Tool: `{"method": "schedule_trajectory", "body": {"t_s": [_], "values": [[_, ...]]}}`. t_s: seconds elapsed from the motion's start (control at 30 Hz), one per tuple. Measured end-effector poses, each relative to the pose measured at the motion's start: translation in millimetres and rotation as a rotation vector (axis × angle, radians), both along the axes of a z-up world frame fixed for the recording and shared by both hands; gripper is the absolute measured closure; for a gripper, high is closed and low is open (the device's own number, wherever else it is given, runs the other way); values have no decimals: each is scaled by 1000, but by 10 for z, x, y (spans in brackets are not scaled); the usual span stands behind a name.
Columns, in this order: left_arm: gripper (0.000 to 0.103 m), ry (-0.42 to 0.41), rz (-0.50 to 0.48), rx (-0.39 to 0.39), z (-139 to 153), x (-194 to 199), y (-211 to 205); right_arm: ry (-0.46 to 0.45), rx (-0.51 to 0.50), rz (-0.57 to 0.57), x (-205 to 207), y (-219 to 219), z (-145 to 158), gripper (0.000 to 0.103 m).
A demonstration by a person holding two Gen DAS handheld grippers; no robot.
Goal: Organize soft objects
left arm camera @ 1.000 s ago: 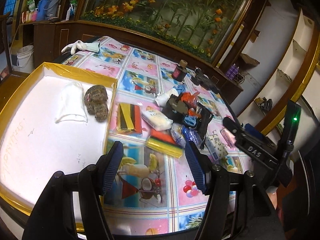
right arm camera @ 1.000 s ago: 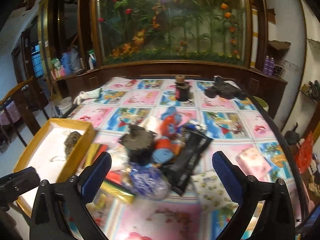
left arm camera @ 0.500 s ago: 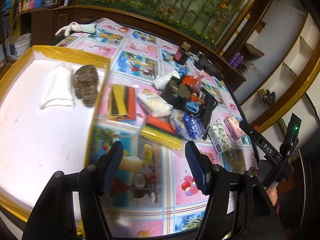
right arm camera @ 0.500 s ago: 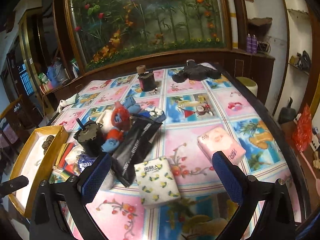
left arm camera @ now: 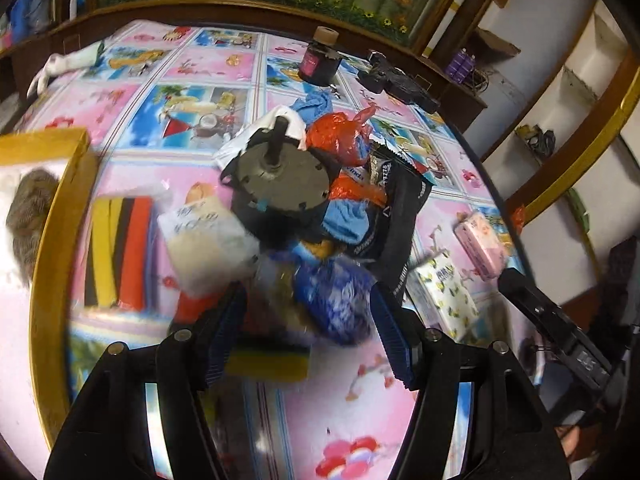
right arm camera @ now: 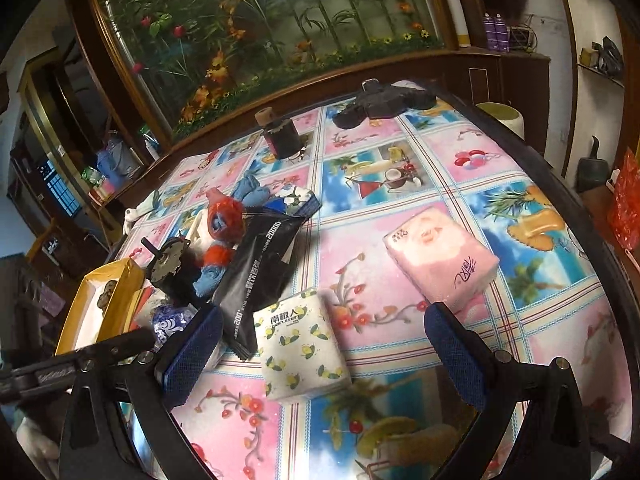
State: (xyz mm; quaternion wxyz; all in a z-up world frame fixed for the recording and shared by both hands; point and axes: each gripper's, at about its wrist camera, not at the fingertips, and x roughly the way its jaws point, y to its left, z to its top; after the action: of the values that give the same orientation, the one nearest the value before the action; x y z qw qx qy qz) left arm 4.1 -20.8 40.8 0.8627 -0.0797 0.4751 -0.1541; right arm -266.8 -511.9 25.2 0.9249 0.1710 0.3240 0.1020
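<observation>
My left gripper (left arm camera: 308, 328) is open just above a blue-and-white bag (left arm camera: 334, 300) at the near edge of a pile of soft things, with a yellow sponge (left arm camera: 268, 364) under it. My right gripper (right arm camera: 324, 360) is open over a white tissue pack with lemon print (right arm camera: 300, 348); a pink tissue pack (right arm camera: 440, 260) lies to its right. The yellow-rimmed white tray (left arm camera: 52, 248) at the left holds a brown knitted thing (left arm camera: 28, 208). The tray also shows in the right wrist view (right arm camera: 120, 292).
The pile holds a grey disc on a black base (left arm camera: 280, 180), a red bag (left arm camera: 340, 136), a blue cloth (left arm camera: 344, 220), a black packet (right arm camera: 256, 276) and a white pack (left arm camera: 204, 240). A striped sponge pack (left arm camera: 116, 248) lies by the tray. A dark jar (right arm camera: 280, 136) and black device (right arm camera: 384, 102) stand far back.
My left gripper has swung right from the tray and down toward the pile's blue bag. My right gripper has moved right and closer over the lemon-print tissue pack. Both stay open.
</observation>
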Motion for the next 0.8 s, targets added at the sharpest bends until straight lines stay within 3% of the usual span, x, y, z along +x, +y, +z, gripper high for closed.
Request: {"method": "schedule_trajectory", "body": {"t_s": [0.1,0.23,0.3,0.43,0.5,0.6,0.8], "values": [[41,-3,-62,65,-66,30,-161,12,6,2,40,30,-25,1],[58,9,-221,83,-44,-187,-322,18,21,17,66,49,-41,1],[58,10,-292,86,1,-341,-365,25,29,29,79,46,-55,1],[58,-78,-377,141,139,-615,-409,39,34,51,94,50,-84,1],[52,-144,-411,183,196,-707,-446,48,27,63,105,88,-100,1],[34,-173,-411,207,220,-748,-507,66,5,80,140,165,-119,2],[32,-119,-410,237,-10,-745,-727,98,-87,108,264,384,-147,6]]}}
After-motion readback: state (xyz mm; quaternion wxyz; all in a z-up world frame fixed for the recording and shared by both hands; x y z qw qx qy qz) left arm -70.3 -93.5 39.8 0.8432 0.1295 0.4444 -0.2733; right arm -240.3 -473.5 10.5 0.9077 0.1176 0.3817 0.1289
